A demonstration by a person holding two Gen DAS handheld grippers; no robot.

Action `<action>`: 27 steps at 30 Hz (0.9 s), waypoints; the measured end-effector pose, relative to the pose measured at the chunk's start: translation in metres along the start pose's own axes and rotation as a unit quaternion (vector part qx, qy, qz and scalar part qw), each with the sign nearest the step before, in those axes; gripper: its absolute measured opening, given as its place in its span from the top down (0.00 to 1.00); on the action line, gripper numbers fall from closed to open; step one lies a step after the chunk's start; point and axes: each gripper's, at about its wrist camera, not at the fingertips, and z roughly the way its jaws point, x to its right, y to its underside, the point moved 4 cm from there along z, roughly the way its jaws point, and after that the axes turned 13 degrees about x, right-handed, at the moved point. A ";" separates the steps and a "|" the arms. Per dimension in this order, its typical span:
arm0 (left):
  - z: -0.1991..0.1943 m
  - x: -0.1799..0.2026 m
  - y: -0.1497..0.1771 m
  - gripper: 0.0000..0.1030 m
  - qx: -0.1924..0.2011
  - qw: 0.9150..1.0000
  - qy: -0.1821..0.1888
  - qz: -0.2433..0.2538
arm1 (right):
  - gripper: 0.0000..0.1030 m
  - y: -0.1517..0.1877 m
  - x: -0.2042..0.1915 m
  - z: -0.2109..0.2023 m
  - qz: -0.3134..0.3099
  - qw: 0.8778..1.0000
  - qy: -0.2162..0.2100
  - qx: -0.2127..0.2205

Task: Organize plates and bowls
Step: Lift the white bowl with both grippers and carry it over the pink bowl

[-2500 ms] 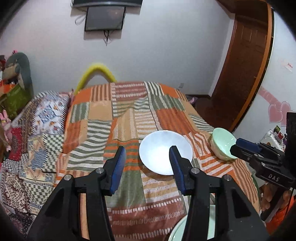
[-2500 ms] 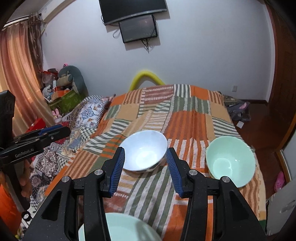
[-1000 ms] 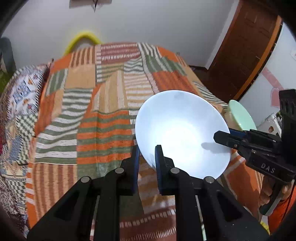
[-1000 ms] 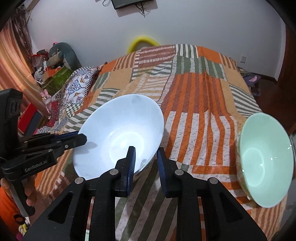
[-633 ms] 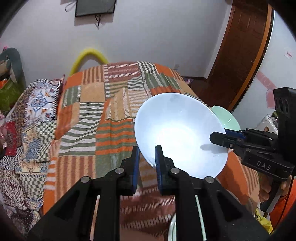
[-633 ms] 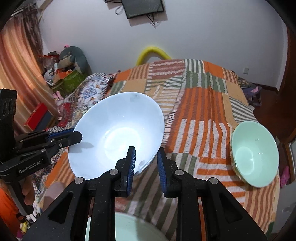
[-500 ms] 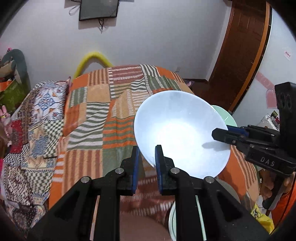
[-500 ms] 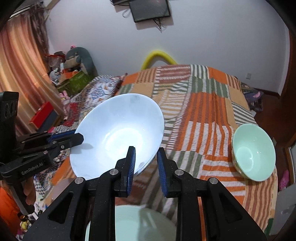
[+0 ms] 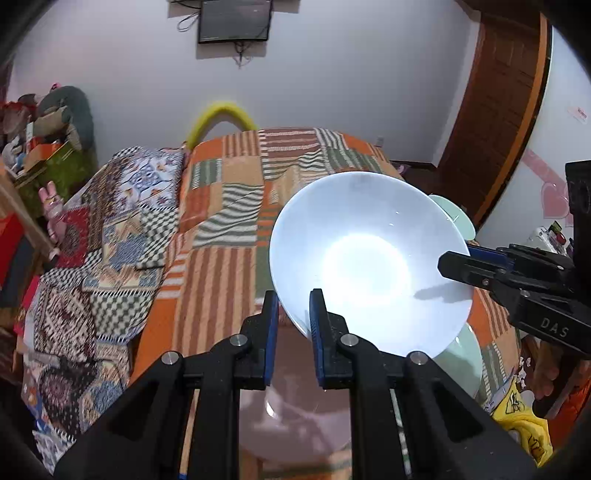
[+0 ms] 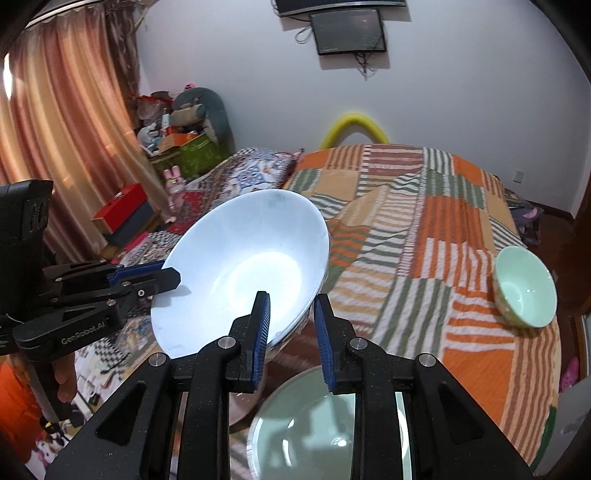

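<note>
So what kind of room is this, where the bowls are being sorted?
Most likely a bedroom: the work surface is a bed under a striped patchwork quilt, a small screen hangs on the wall, pink curtains cover the window, and stuffed toys are piled in the corner.

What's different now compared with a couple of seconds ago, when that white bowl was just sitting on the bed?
Both grippers closed on the white bowl's rim, left gripper on one side, right gripper on the other, and lifted it off the striped quilt toward the camera. The small green bowl stayed on the quilt.
</note>
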 end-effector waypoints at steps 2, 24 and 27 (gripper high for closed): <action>-0.007 -0.007 0.006 0.85 -0.002 1.000 -0.006 -0.004 | 0.78 0.004 -0.009 -0.001 -0.002 1.000 -0.006 0.000; -0.008 -0.049 0.086 0.85 -0.057 0.997 -0.028 -0.051 | 0.78 0.080 -0.053 0.021 0.010 0.997 -0.031 -0.065; 0.001 -0.052 0.094 0.85 -0.071 0.996 -0.030 -0.055 | 0.78 0.088 -0.054 0.027 0.011 0.997 -0.027 -0.077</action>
